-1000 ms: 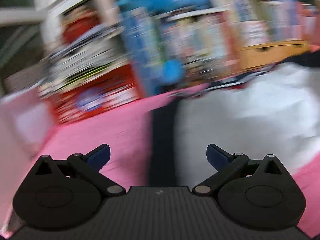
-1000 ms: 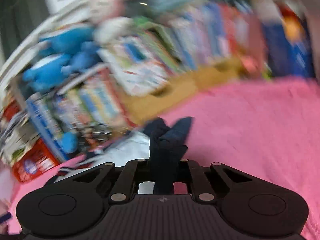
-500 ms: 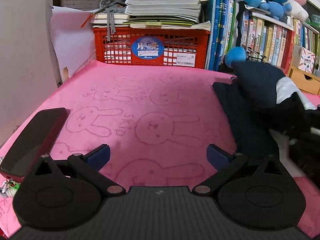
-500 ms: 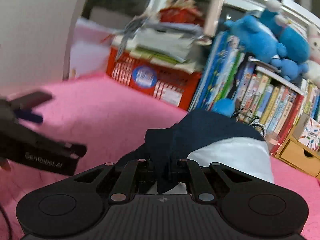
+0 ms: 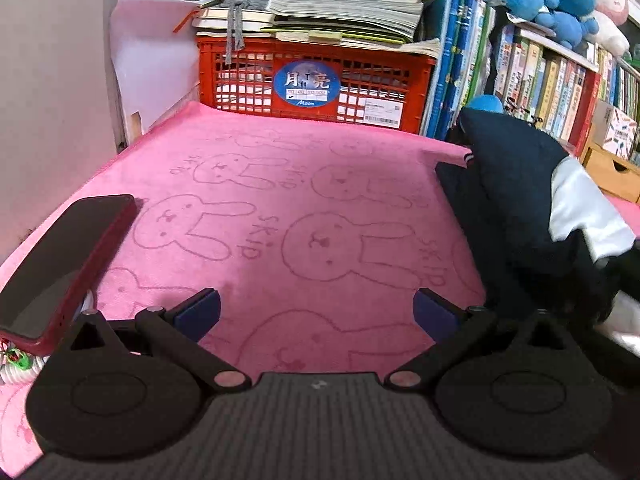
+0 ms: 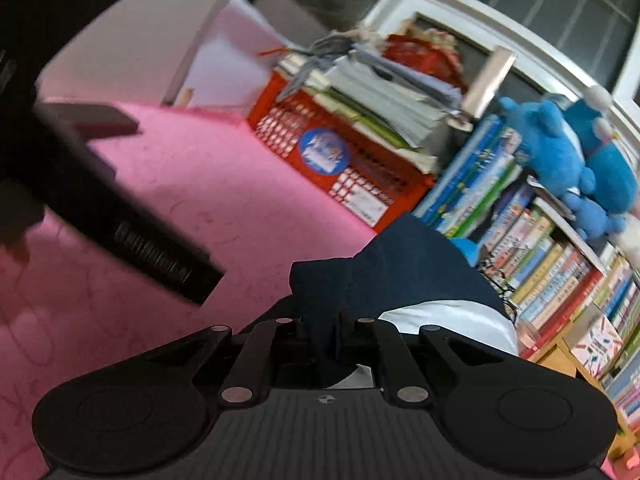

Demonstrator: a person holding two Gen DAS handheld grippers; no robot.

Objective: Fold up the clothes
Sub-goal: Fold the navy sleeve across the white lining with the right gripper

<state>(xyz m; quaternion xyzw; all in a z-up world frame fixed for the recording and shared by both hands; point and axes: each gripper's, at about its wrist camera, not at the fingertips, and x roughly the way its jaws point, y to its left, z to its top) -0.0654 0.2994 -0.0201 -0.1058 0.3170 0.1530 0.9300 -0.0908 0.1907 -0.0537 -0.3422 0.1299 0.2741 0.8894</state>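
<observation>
Currently: right gripper [image 6: 326, 344] clamped on navy-and-white garment [image 5: 520, 208], lifting its edge for folding; left gripper [image 5: 316, 312] wide, empty, beside garment, over pink towel [image 5: 280, 184].

Navy-and-white garment [image 5: 532, 208] on a pink towel [image 5: 280, 208] printed with outlined rabbits, beside a red crate [image 5: 312, 80]

The right gripper's [image 6: 326, 334] jaws are hidden under the dark blue fold of the garment [image 6: 400, 268] they pinch. The left gripper [image 6: 120, 216] crosses the right wrist view as a dark blur. The phone [image 5: 60, 264] is cut off by the picture's left edge.
</observation>
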